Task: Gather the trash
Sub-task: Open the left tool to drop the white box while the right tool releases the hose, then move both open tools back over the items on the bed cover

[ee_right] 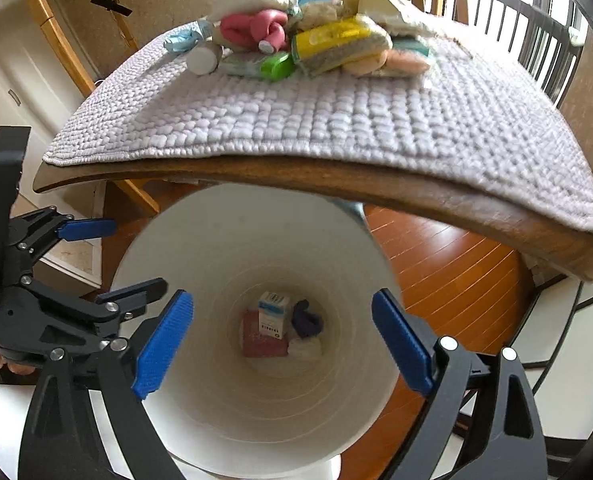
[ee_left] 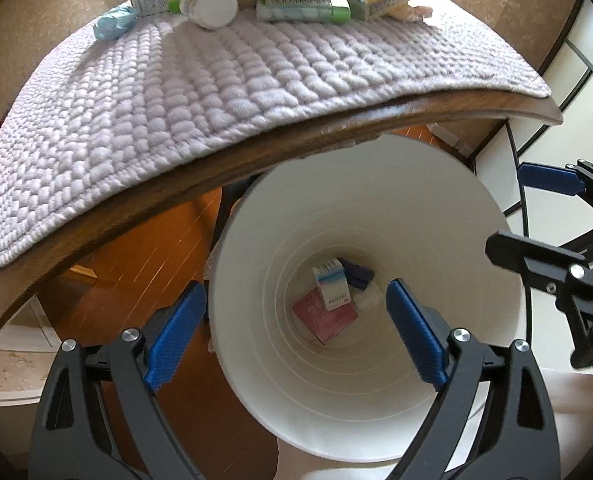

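A wooden table (ee_left: 256,152) draped with a quilted lavender mat (ee_left: 200,76) fills the upper half of both wrist views, its near edge overhanging a tall white bin (ee_left: 436,360) that stands on an orange-brown plank floor (ee_right: 448,272). Along the mat's far side lies a heap of trash (ee_right: 316,36): a yellow packet (ee_right: 336,42), a pink rolled item (ee_right: 252,30), a pale blue crumpled wrapper (ee_left: 114,22), a green-capped pack (ee_left: 302,10) and a white tube end (ee_left: 212,8). Both grippers hang over the bin's mouth with blue pads spread wide and nothing between them: the left gripper (ee_left: 296,332) at the bin's left rim, the right gripper (ee_right: 282,346) beside it. At the bin's bottom rest a pink box (ee_left: 326,314), a small white-and-blue carton (ee_left: 332,284), a dark blue piece (ee_left: 358,274) and a white crumpled scrap (ee_right: 306,348).
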`<state>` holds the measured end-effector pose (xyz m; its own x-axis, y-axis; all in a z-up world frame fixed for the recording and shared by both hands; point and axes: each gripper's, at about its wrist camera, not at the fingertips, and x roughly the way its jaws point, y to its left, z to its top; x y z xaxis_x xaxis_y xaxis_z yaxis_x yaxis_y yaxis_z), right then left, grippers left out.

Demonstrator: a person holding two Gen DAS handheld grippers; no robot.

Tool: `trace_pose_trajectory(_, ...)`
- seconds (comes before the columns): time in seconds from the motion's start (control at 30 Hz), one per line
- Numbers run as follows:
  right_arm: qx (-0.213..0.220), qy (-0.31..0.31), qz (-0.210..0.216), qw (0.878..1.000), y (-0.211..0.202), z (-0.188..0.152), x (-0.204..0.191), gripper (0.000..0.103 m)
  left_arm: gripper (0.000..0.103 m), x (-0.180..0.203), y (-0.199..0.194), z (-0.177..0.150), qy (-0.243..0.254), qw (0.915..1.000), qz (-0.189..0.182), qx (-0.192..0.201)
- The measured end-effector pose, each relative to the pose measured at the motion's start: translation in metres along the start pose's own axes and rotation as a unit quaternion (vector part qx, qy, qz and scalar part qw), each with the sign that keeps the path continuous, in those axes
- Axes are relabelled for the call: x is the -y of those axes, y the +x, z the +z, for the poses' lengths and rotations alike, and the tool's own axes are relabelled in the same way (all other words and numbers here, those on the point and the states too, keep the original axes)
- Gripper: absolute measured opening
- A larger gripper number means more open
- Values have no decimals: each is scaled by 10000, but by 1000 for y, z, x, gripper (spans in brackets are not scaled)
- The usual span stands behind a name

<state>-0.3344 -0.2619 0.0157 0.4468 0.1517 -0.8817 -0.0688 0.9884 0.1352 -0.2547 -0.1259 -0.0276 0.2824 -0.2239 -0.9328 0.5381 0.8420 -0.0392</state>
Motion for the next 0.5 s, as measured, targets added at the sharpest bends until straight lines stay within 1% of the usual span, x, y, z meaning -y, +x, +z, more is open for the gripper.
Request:
trace_pose_trajectory(0.07, 161, -155, -209, 9995, -11, 2, 0, 92, 93, 1, -14, 0, -20, 9999, -89, 119)
trace_pose_trajectory(0.13, 365, -301, -447, 9979, -22, 6, -2, 99, 93, -1, -30, 2, -13, 9992, -231, 315)
trace_pose_trajectory(0.17, 521, -376, -588, 9962, -30, 9, -4, 99, 96, -2, -40, 4, -3, 9985, -311, 443)
trace_pose_trajectory(0.2, 674, -435, -730, 9941, -37, 11, -3, 99, 102, -2, -48, 6, 4, 9977, -365, 563)
trace_pose_trajectory(0.27, 861, -468, -899, 9911, -47, 19, -1, 99, 102, -6, -68, 12, 1, 9945, -408, 963)
trace_pose_trajectory(0.33, 1023, -434, -926, 9895, -55, 29, 4, 99, 102, -8, -81, 18, -21, 9922, -325, 1199)
trace_pose_trajectory(0.43, 1274, -309, -873, 9875, -68, 46, 17, 99, 102, -15, -92, 31, -122, 9892, -222, 1442)
trace_pose_trajectory(0.5, 1380, -257, -880, 9862, -71, 57, 20, 99, 102, -20, -94, 41, -186, 9872, -245, 1565)
